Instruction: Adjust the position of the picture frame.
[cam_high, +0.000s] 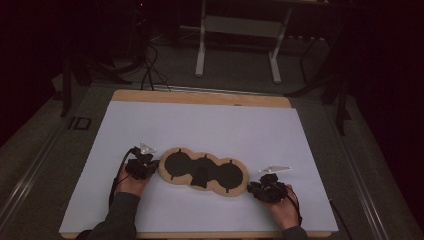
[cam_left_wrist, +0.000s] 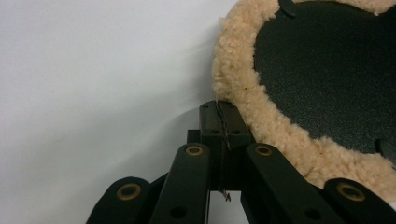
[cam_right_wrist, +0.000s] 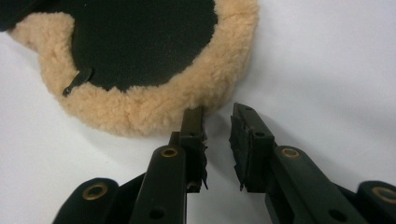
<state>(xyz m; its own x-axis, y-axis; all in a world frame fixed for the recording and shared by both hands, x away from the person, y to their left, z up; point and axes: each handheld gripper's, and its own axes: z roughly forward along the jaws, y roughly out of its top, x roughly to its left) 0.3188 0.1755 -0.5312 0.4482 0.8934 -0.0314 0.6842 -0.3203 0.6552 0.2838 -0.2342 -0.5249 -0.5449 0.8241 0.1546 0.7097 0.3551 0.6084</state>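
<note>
The three-lobed black pad with tan fleece edging (cam_high: 203, 171) looks light and floppy, so I'd pinch the fleece rim. My left fingers (cam_left_wrist: 219, 112) are closed empty against its 9 o'clock edge. My right fingers (cam_right_wrist: 217, 122) stand slightly apart, empty, at its 3 o'clock edge.

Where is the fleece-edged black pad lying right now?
In the high view the fleece-edged pad lies flat on the white sheet, near its front edge, between the left hand-held gripper and the right hand-held gripper.

Left gripper (cam_left_wrist: 219, 109) and right gripper (cam_right_wrist: 217, 116) showing black jaws with brass rivets; black cables trailing; person wearing dark grey sleeves (cam_high: 120, 220).
</note>
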